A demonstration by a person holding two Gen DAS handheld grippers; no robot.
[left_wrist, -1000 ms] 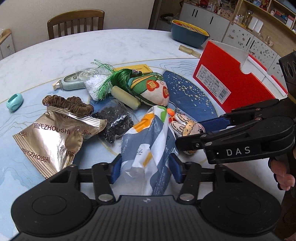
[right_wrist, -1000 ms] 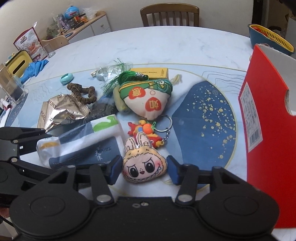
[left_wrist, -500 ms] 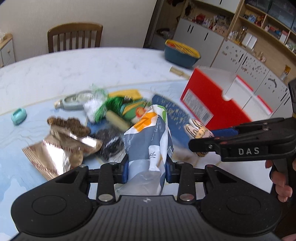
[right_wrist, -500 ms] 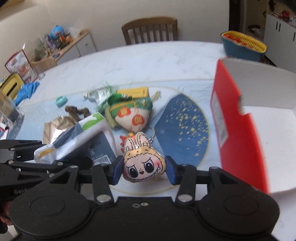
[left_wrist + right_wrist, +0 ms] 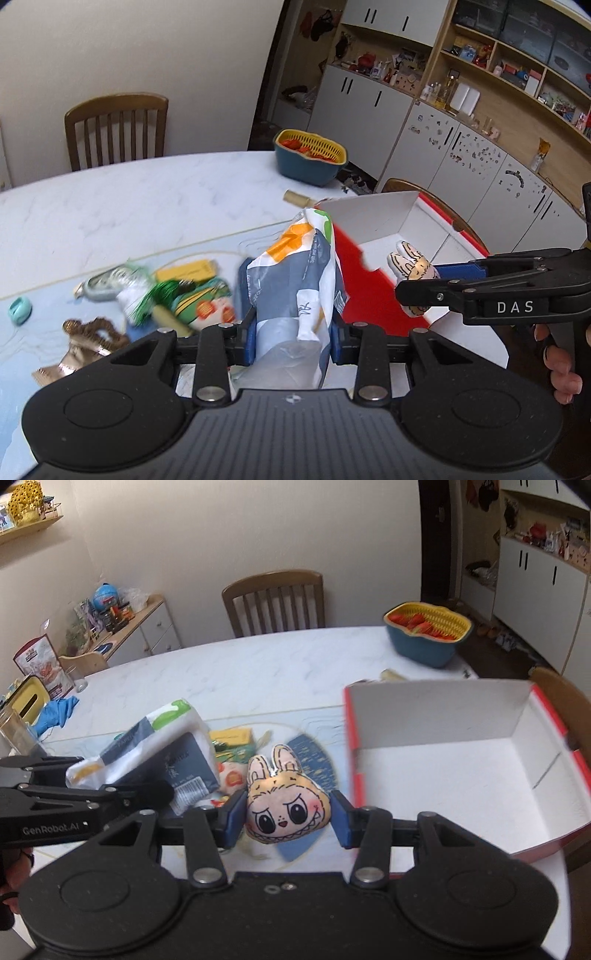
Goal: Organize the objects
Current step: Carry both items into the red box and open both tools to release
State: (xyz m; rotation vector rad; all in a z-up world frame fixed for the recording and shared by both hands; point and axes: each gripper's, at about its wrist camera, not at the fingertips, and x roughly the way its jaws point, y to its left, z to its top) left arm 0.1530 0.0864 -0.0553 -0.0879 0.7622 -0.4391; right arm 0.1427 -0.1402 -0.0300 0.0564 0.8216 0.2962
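Observation:
My left gripper [image 5: 293, 334] is shut on a white, grey and orange tissue pack [image 5: 295, 280] and holds it up above the table, left of the red box [image 5: 373, 288]. The pack also shows in the right wrist view [image 5: 147, 753]. My right gripper [image 5: 288, 812] is shut on a bunny-eared plush face [image 5: 282, 799], lifted beside the open red box with white inside [image 5: 461, 775]. The plush also shows in the left wrist view [image 5: 412, 267], over the box edge.
On the blue mat lie a green embroidered pouch with tassel [image 5: 195, 302], a yellow card [image 5: 186, 271], a brown scrunchie [image 5: 92, 328], a gold packet [image 5: 70, 362] and a teal item [image 5: 19, 310]. A blue and yellow basket [image 5: 428, 635] and chairs [image 5: 275, 602] stand behind.
Both grippers have lifted their items off the table and moved right toward the red box. The plush has come up beside the box's open top.

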